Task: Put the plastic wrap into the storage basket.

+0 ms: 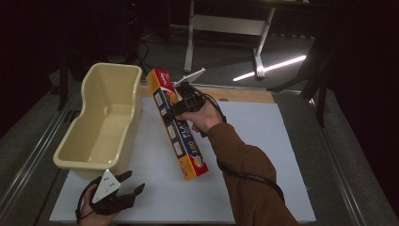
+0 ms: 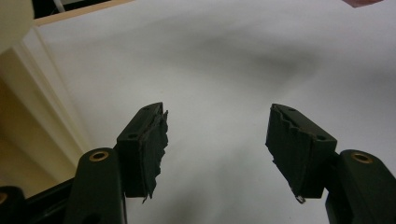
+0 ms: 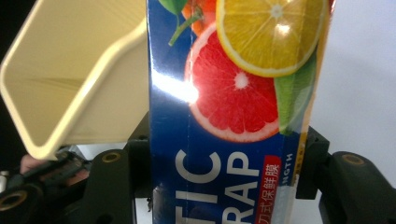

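Note:
A long plastic wrap box (image 1: 176,123), blue with citrus fruit pictures and red ends, hangs tilted over the white mat, its far end raised beside the bin. My right gripper (image 1: 181,104) is shut on the box near its upper part. In the right gripper view the box (image 3: 233,112) fills the space between both jaws. A cream plastic bin (image 1: 101,122) stands empty at the left; its rim (image 3: 70,93) shows behind the box. My left gripper (image 1: 124,190) rests low at the front left, open, with bare mat between its pads (image 2: 149,149).
The white mat (image 1: 263,141) covers the table, with a wooden strip (image 1: 244,95) along its far edge. A white table frame (image 1: 226,28) stands on the floor beyond. A sleeve (image 1: 244,174) reaches in from the bottom right.

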Demonstrator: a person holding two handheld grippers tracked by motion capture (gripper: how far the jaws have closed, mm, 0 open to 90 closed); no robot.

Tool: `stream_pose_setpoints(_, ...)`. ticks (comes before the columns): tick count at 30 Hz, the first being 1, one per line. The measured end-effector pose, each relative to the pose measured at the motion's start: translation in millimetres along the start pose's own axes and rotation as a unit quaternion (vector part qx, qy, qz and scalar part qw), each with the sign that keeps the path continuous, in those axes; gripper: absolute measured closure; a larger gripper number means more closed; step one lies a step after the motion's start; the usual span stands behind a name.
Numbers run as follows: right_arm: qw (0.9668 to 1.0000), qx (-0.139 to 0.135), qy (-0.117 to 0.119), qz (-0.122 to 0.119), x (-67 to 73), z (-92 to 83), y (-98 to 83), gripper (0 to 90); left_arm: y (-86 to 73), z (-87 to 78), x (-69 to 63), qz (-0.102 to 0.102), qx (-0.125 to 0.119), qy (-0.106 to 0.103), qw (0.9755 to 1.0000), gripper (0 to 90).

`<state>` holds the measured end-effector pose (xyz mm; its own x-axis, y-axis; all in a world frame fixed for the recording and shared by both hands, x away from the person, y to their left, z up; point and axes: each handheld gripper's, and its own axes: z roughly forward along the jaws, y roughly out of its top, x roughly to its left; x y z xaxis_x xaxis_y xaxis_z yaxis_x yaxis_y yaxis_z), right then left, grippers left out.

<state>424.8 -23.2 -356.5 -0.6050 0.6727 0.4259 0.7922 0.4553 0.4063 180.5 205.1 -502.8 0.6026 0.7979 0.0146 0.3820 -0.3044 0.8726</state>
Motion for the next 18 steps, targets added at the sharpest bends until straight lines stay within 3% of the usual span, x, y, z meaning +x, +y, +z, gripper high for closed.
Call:
stream_pose_setpoints(10,0.9991,-0.014,0.036,0.016,9.4,0.4,10.7,41.7,0.4,0.8,-1.7,0.003,-0.001,-0.001,1.0,37.9)
stream_pose_setpoints(18,0.9982,-0.026,0.049,0.023,18.1,0.2,22.7,41.8,0.6,2.7,-5.3,0.012,0.002,-0.006,0.9999,38.5)
